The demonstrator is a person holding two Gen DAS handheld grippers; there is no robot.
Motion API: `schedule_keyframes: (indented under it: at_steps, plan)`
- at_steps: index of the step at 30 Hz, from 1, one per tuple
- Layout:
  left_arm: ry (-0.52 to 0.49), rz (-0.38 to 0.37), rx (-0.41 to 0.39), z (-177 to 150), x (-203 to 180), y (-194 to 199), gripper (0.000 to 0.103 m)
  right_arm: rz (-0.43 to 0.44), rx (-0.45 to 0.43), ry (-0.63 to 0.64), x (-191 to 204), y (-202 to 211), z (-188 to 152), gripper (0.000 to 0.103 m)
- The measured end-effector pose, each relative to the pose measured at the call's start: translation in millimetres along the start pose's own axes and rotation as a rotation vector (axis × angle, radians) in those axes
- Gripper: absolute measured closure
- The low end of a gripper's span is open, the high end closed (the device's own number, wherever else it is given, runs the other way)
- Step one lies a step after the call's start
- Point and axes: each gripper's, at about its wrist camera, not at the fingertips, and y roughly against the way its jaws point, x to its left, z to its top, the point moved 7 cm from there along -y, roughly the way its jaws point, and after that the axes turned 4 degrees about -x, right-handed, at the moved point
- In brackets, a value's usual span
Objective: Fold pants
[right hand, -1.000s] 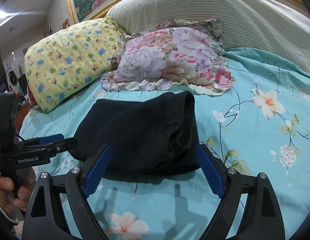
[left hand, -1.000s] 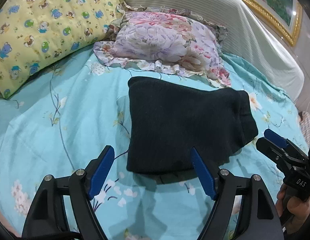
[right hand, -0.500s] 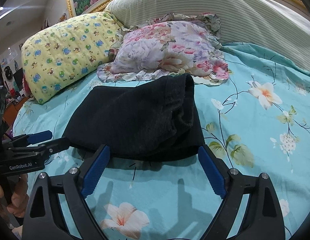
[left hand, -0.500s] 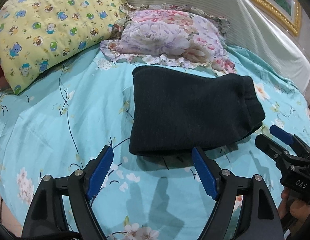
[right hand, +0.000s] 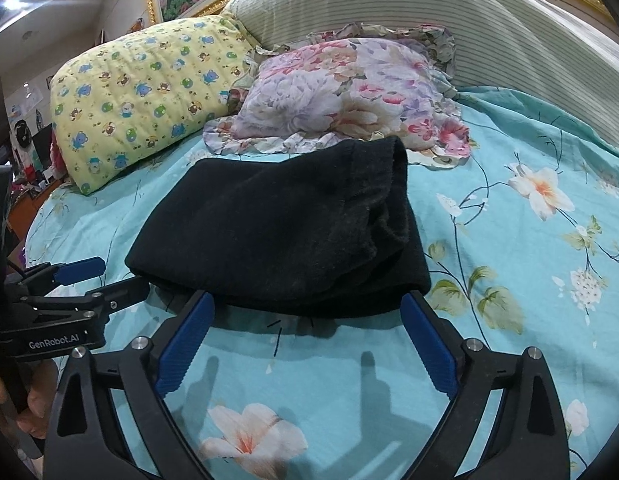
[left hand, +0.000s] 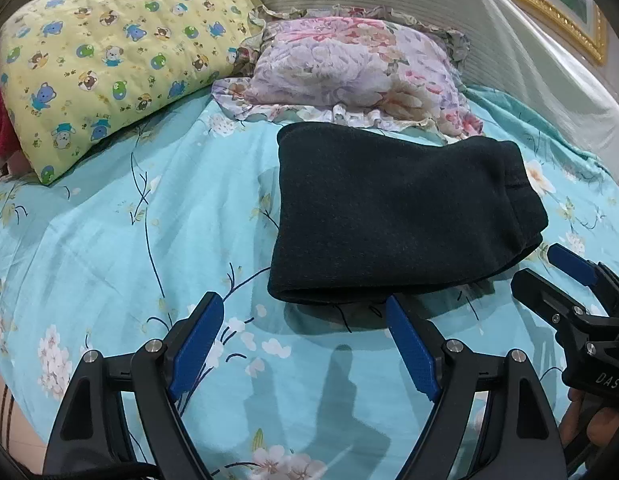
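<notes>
The black pants [left hand: 393, 216] lie folded in a thick rectangle on the turquoise floral bedsheet [left hand: 109, 240], waistband to the right. They also show in the right wrist view [right hand: 285, 236]. My left gripper [left hand: 305, 344] is open and empty, just short of the pants' near edge. My right gripper [right hand: 305, 340] is open and empty, its fingertips at the pants' near edge. The right gripper also shows at the right in the left wrist view [left hand: 557, 276]; the left gripper shows at the left in the right wrist view [right hand: 105, 276].
A yellow bear-print pillow [left hand: 109, 56] and a floral ruffled pillow [left hand: 349, 76] lie behind the pants. A striped headboard cushion [right hand: 429, 4] and a gold picture frame [left hand: 549, 4] are at the back.
Both grippers have drawn back from the folded pants, which now sit farther ahead of the fingertips. The pants have not moved. Both stay open.
</notes>
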Motion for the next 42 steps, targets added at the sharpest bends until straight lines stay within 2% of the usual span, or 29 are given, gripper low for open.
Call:
schedule_keyframes:
  at_steps: [10,42]
  plan:
    - [-0.013,0.011,-0.031,0.4,0.0,0.5,0.019,0.009,-0.054,0.034,8.5,0.2,4.5,0.006]
    - [-0.030,-0.001,-0.010,-3.5,-3.9,-7.5,0.019,0.004,-0.012,0.022,7.9,-12.8,-4.0,0.005]
